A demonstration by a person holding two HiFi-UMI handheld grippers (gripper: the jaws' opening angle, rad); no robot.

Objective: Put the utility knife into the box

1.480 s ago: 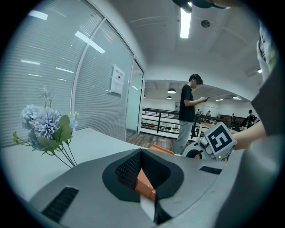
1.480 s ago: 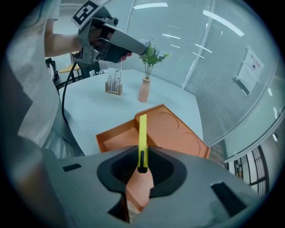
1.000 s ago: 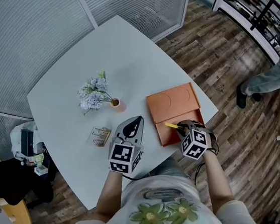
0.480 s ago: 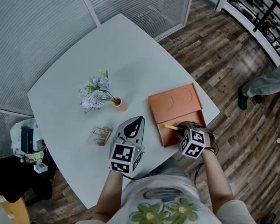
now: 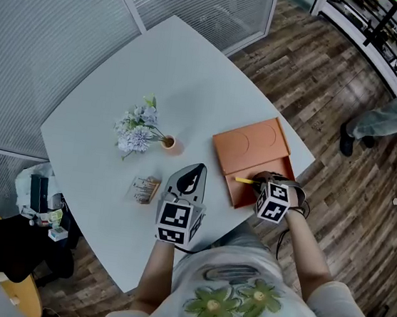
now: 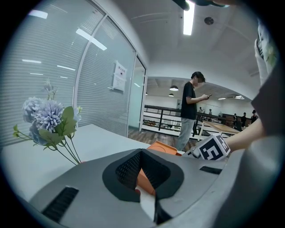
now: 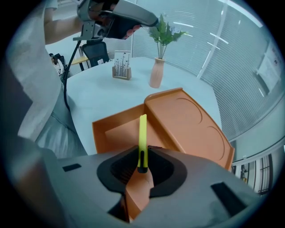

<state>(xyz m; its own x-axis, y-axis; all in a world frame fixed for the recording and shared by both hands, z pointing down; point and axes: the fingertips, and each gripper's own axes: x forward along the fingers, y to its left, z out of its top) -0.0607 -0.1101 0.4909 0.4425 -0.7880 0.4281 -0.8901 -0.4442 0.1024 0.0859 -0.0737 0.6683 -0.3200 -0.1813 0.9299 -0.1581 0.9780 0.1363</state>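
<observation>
A: Quick, the right hand-held gripper [image 7: 141, 165], what's it on?
B: I've got it clamped on the utility knife [image 7: 142, 133]. The jaws pinch the dark end and the yellow body sticks straight out past the tips

A: And the knife against the box?
B: It's over the open tray of the orange box [image 7: 113, 133], with the gripper tipped steeply down at it. In my head view the knife sits across the tray half, the one nearest the counter's edge. I can't tell whether its free end touches the tray floor

A: Lid?
B: The lid [image 7: 187, 118] is flipped open and lies flat on the tray's far side, joined to it

A: Left side?
B: The left hand-held gripper [image 5: 196, 170] has its jaws together with nothing between them. It's over the counter [image 5: 113, 93], beside the box but apart from it

A: Anything else on there?
B: Pale blue flowers [image 5: 135, 132] in a small vase [image 5: 169, 143], beyond the left gripper. There's a little card stand [image 5: 144, 190] just to its left, and both are well apart from the box
</observation>
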